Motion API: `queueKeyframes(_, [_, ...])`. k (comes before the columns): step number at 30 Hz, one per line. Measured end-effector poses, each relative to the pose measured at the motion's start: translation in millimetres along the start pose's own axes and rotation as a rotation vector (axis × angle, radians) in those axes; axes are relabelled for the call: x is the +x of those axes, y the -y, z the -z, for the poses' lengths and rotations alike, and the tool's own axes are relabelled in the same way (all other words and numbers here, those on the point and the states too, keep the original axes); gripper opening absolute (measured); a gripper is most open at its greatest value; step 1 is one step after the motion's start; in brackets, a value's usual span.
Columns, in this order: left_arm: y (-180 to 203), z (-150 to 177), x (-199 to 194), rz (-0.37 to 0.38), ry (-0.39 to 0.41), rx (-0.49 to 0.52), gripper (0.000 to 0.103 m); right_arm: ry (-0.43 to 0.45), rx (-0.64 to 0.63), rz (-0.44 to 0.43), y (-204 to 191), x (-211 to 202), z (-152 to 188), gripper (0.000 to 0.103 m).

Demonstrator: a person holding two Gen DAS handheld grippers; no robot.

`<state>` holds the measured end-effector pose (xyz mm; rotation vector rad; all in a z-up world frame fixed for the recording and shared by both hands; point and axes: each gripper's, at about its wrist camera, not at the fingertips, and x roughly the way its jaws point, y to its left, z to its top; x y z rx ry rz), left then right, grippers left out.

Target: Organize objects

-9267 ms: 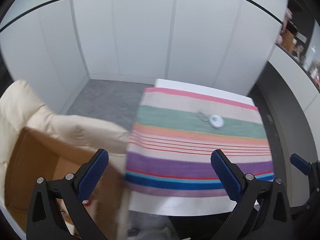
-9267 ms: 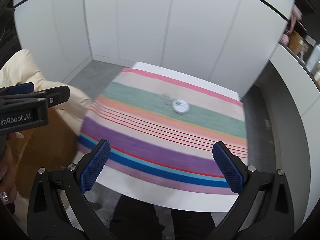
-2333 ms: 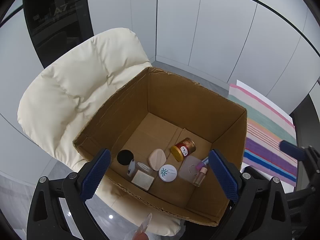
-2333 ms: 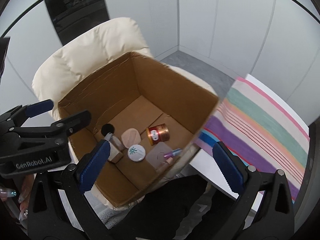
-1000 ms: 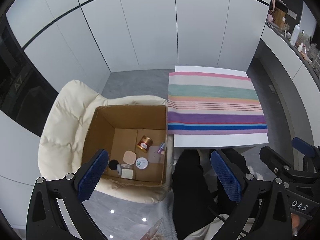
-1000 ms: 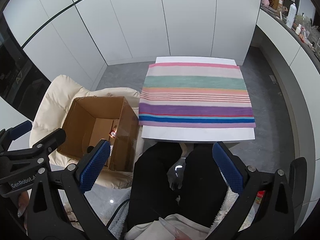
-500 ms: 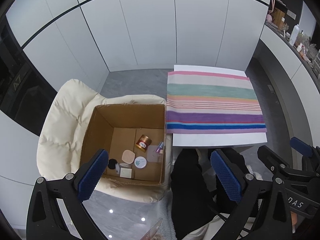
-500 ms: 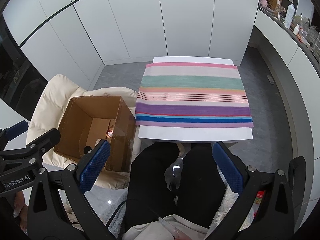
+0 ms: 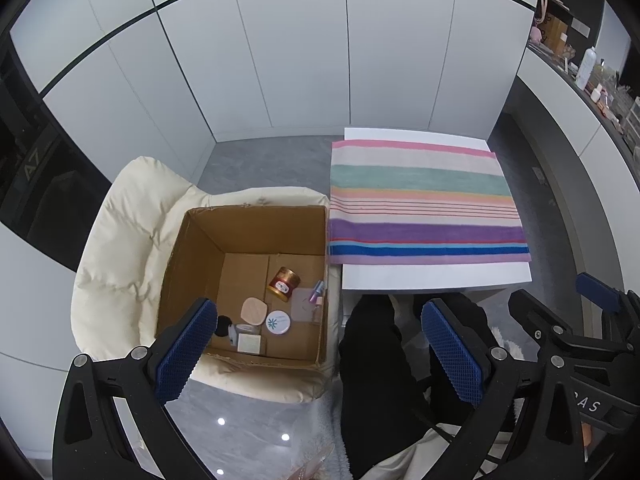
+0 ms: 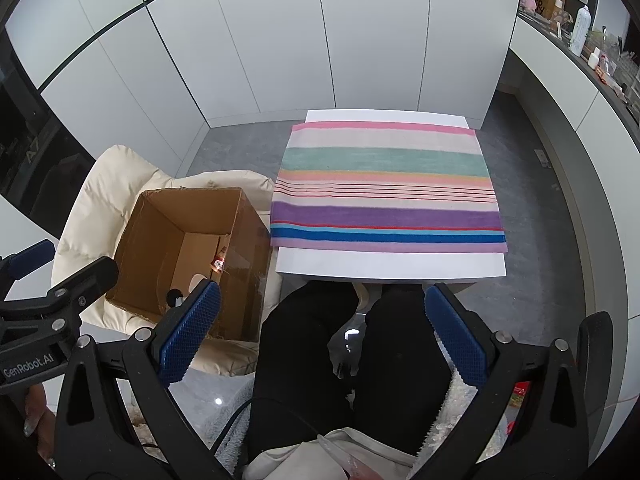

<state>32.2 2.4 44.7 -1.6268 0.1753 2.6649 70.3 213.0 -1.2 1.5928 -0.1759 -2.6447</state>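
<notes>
The striped cloth [image 9: 424,204] is laid bare on the white table [image 9: 436,276]. Beside it, the cardboard box [image 9: 200,248] on the cream chair [image 9: 120,240] holds small items, possibly cosmetics, partly hidden. Left gripper [image 9: 320,344] and right gripper [image 10: 324,328] are held high, spread wide, empty.

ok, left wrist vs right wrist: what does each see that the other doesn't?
Left wrist only: the box floor in full, with the red-and-gold jar, beige puff, white round tin and small bottle.

Right wrist only: the box's outer side wall, which hides most of the contents.

Both: the cardboard box on the cream chair, the striped cloth bare on the white table, and both grippers open, left and right.
</notes>
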Motion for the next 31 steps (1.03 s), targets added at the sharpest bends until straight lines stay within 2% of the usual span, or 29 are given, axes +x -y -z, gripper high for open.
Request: queueKeyframes(31, [4.6, 2.5, 6.0, 0.026, -0.025, 0.004, 0.103, -0.014, 0.004, -0.001, 2.2, 6.8, 1.9, 0.103])
